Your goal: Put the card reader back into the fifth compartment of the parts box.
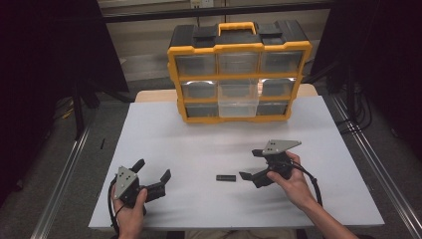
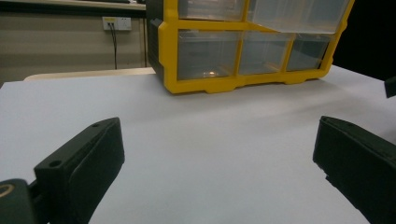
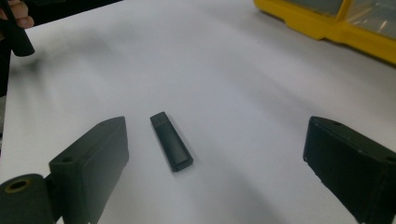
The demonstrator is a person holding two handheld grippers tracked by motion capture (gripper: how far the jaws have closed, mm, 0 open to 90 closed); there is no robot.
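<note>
Here both the left gripper (image 1: 153, 172) and the right gripper (image 1: 249, 164) gape wide and empty, the right one nearest the small black stick (image 1: 226, 178) on the table (image 1: 199, 144).

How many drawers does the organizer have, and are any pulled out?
9, in three rows of three in the yellow organizer at the table's far edge. One, the middle-row centre drawer, is pulled out; the other eight sit closed.

1 black stick (image 1: 226, 178); 1 drawer cabinet (image 1: 239, 72); 2 tools.
</note>
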